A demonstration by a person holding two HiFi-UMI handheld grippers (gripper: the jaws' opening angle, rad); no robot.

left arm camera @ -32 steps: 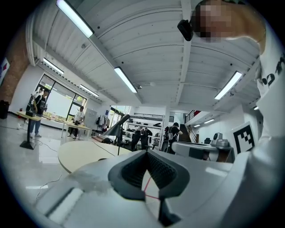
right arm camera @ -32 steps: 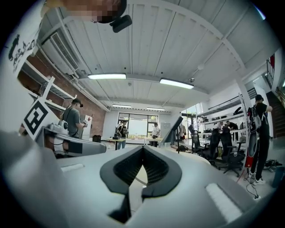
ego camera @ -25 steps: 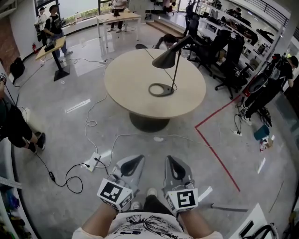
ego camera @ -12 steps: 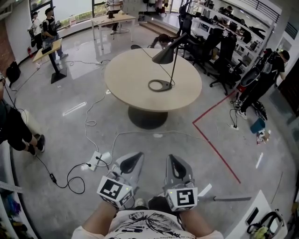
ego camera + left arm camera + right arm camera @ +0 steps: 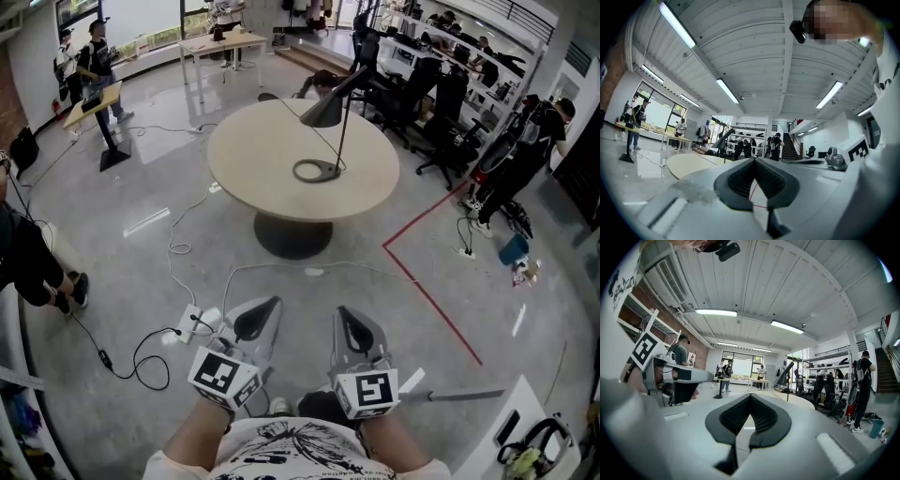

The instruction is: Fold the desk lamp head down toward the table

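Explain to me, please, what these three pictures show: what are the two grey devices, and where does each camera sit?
A person holds hand tongs, one in each hand: left tongs and right tongs. The top-down picture comes from a camera on the person's head. The other two come from cameras riding on each tool, looking along its jaws into the room. Both tongs are shut and hold nothing. Ahead stands a round table with a black lamp on it, its head raised. Nothing touches the lamp yet.
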